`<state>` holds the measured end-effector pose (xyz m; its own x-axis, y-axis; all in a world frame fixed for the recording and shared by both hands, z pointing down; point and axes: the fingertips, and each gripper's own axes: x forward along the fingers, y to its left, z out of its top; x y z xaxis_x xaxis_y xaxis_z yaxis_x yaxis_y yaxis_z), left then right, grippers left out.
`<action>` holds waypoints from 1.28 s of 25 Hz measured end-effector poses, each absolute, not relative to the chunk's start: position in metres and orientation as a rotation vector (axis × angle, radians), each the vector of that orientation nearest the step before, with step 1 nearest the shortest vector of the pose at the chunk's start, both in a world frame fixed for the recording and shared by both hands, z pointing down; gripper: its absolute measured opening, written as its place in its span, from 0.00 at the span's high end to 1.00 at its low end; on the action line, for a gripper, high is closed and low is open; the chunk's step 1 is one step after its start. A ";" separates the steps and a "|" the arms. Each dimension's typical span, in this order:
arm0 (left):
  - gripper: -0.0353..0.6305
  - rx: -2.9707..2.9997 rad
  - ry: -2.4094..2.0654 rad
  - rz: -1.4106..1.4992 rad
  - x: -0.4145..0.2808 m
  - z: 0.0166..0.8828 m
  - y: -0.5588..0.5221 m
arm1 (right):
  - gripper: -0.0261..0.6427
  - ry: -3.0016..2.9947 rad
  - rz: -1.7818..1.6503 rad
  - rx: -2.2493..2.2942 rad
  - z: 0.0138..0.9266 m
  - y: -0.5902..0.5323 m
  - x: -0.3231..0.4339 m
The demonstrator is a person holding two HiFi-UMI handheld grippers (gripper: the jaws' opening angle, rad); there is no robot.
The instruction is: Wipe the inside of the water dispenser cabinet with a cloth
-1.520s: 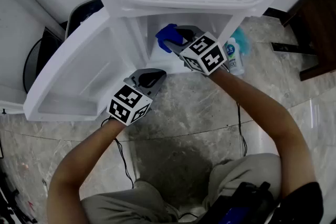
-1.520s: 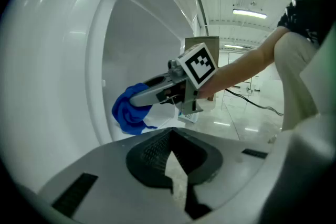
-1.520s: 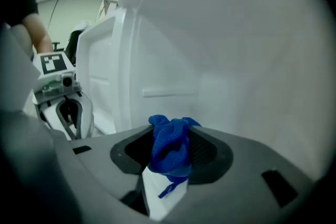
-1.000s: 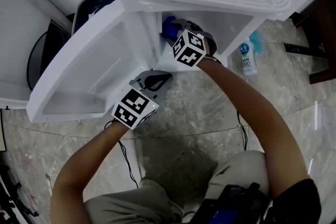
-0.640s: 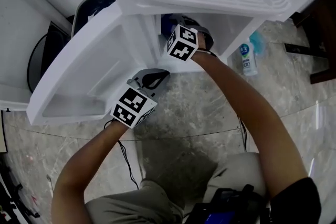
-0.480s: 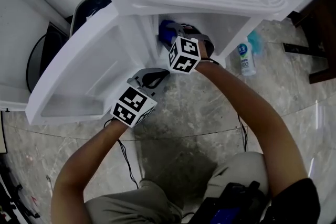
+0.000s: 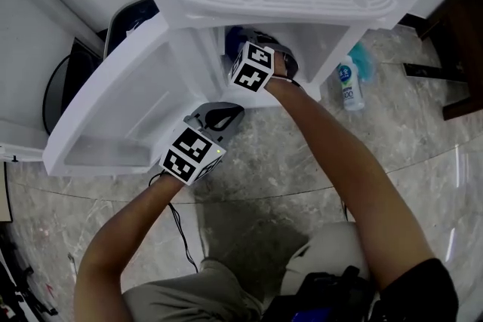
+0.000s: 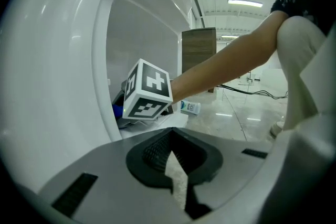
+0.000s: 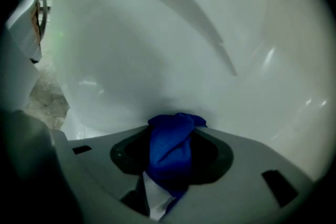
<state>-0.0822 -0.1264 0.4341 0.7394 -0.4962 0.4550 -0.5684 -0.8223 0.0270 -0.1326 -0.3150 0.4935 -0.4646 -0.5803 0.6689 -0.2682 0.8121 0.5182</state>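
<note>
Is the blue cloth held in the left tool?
No, the left tool is shut and empty; the blue cloth sits between the jaws of the right tool.

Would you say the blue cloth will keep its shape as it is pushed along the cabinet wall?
Probably not: the cloth bunches in folds between the right hand-held gripper's jaws, so it looks soft and floppy. Its ribbed weave likely drags on the smooth wall rather than slipping.
</note>
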 end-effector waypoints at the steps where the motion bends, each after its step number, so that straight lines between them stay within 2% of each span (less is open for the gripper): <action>1: 0.94 2.781 -0.858 0.657 -0.082 0.432 -0.127 | 0.73 -2.096 -0.412 0.627 0.492 -0.309 -0.131; 6: 0.94 2.789 -0.829 0.698 -0.080 0.432 -0.125 | 0.73 -2.241 -0.400 0.725 0.466 -0.278 -0.122; 12: 0.94 2.825 -0.783 0.716 -0.063 0.425 -0.118 | 0.73 -2.477 -0.292 1.065 0.383 -0.294 -0.102; 21: 0.94 2.847 -0.738 0.732 -0.055 0.423 -0.107 | 0.73 -2.896 -0.459 1.331 0.254 -0.261 -0.120; 32: 0.94 2.822 -0.781 0.704 -0.068 0.425 -0.111 | 0.73 -2.917 -0.438 1.484 0.238 -0.260 -0.117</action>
<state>-0.0685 -0.1114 0.4247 0.7571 -0.4536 0.4701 -0.5143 -0.8576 0.0009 -0.1167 -0.2597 0.2382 -0.5857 -0.7678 -0.2598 -0.8102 0.5635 0.1610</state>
